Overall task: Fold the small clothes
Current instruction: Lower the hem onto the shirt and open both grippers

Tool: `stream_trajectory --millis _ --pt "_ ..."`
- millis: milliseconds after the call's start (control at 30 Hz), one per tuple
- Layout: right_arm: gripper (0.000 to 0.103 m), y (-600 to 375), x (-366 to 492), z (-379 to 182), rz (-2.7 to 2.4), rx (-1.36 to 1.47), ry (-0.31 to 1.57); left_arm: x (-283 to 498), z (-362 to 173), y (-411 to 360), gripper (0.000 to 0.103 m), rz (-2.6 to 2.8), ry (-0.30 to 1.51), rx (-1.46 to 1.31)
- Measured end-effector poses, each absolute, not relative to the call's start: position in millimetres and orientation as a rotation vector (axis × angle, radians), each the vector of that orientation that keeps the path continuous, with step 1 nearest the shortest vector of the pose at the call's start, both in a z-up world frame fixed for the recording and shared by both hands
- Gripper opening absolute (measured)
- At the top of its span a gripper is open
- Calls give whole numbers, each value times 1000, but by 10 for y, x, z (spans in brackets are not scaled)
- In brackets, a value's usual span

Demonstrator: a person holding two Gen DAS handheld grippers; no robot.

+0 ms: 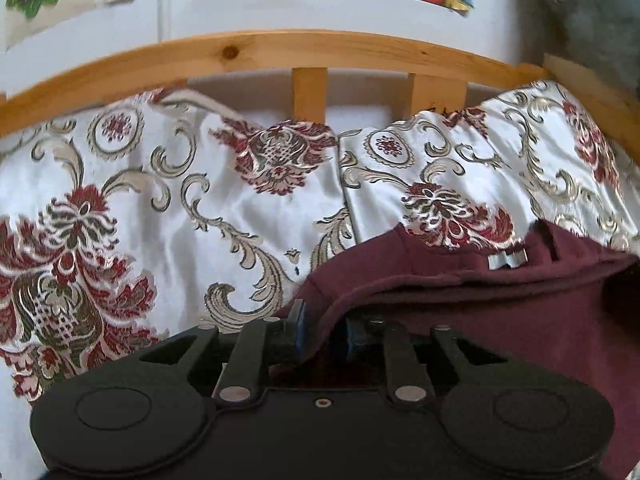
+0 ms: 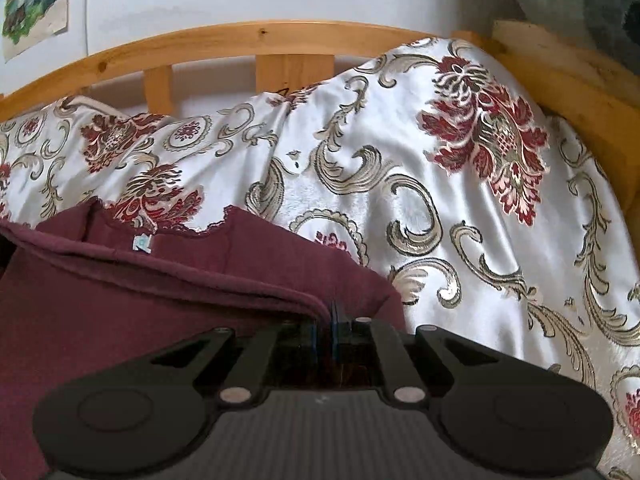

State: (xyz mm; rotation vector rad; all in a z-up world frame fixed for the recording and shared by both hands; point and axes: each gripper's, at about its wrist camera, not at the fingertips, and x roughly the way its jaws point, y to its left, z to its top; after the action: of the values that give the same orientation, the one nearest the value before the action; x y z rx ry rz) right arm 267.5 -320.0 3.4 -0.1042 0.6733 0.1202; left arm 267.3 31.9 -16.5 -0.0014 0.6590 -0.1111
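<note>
Two grippers pinch one maroon garment (image 1: 500, 320) lying on a satin floral bedspread (image 1: 168, 216). The left gripper (image 1: 324, 332) has its jaws closed on a folded edge at the garment's left side, cloth caught between the blue pads. The right gripper (image 2: 326, 332) clamps the hem at the garment's right corner, jaws nearly together. A small label (image 2: 142, 243) shows at the neckline. A wooden bed rail (image 2: 256, 40) runs behind.

My left tool (image 1: 322, 330) is clamped on a folded edge of the maroon garment (image 1: 500, 312), which lies on the floral satin bedspread (image 1: 160, 208). Its white label (image 1: 507, 259) shows; the wooden headboard (image 1: 280, 50) stands behind.
</note>
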Motion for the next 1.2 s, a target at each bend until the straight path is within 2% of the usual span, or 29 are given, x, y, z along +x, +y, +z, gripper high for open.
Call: stream_trajectory --millis 133,400,467,500,533,700,733,800,867,933,1067,1200 --pt "9 -3194 2704 27 116 -116 677 2724 -133 479 38 -106 665 -59" --pt "9 -3201 2717 70 97 -124 680 2812 -106 727 43 -71 687 -144" --pt "9 -3188 2712 82 91 -137 677 2813 -92 748 52 -65 681 -151" --pt "10 -3185 2714 84 86 -141 676 2813 -86 751 63 -61 677 -154" --pt "16 -3186 2713 85 80 -140 675 2809 -83 748 71 -56 673 -155" --pt "33 -3255 2724 108 10 -104 656 2804 -130 631 76 -72 693 -88" --pt "43 -3285 2724 120 -5 -94 656 2802 -148 603 78 -73 699 -70" --pt "55 -3356 2705 153 -53 -77 643 2800 -188 543 81 -69 708 -30" --pt "58 -3406 2671 166 -73 -64 639 2797 -222 488 82 -64 716 11" --pt "74 -3409 2615 154 -65 -64 645 2806 -264 447 83 -53 727 50" --pt "87 -3311 2424 28 -36 -142 649 2840 -384 406 84 -9 766 107" --pt "96 -3190 2238 -190 -80 -294 633 2834 -429 383 92 22 754 136"
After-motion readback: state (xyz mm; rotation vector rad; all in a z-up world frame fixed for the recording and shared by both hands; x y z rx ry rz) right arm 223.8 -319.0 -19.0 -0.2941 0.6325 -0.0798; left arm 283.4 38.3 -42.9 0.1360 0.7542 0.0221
